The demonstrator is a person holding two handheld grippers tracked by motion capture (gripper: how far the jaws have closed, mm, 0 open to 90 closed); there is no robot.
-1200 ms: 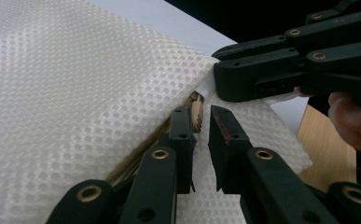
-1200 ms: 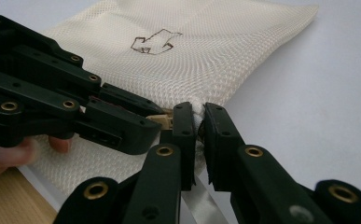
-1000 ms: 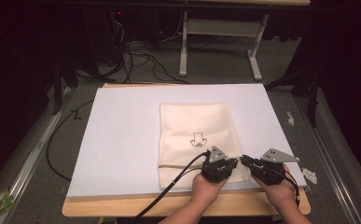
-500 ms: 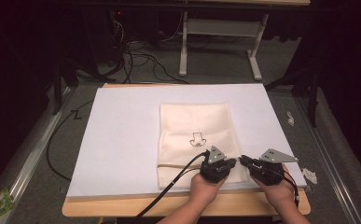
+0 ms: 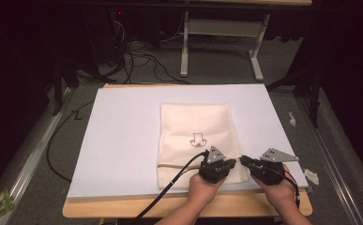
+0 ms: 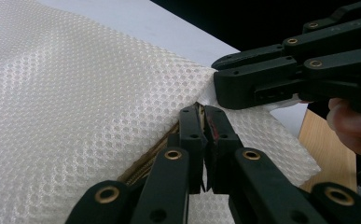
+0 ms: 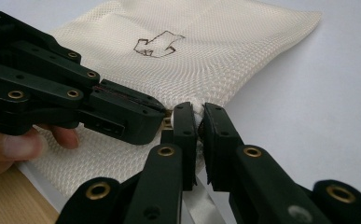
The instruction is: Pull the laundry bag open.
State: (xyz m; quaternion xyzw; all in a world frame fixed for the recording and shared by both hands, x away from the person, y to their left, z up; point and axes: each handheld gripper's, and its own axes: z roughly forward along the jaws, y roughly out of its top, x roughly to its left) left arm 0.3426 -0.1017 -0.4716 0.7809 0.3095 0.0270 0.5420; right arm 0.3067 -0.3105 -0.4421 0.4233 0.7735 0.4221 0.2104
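Observation:
A cream mesh bag (image 5: pixel 195 126) with a small black drawing (image 5: pixel 198 139) lies flat on the white mat (image 5: pixel 118 136). A tan strip (image 5: pixel 179 165) runs across it near its front edge. Both grippers meet at the bag's near right corner. My left gripper (image 5: pixel 234 163) is shut on the bag's edge by the tan strip (image 6: pixel 150 156); its jaws (image 6: pixel 201 109) pinch the mesh. My right gripper (image 5: pixel 243 159) comes in from the right, and its jaws (image 7: pixel 196 108) are shut on the white fabric of the same corner. Each gripper shows in the other's view, the right gripper (image 6: pixel 262 81) and the left gripper (image 7: pixel 117 112), almost touching.
The mat lies on a wooden table (image 5: pixel 123 208) whose front edge is just under my hands. A black cable (image 5: pixel 170 185) trails left off the left gripper. Crumpled paper scraps (image 5: pixel 313 176) lie on the floor at right, a white desk frame (image 5: pixel 216 28) stands behind.

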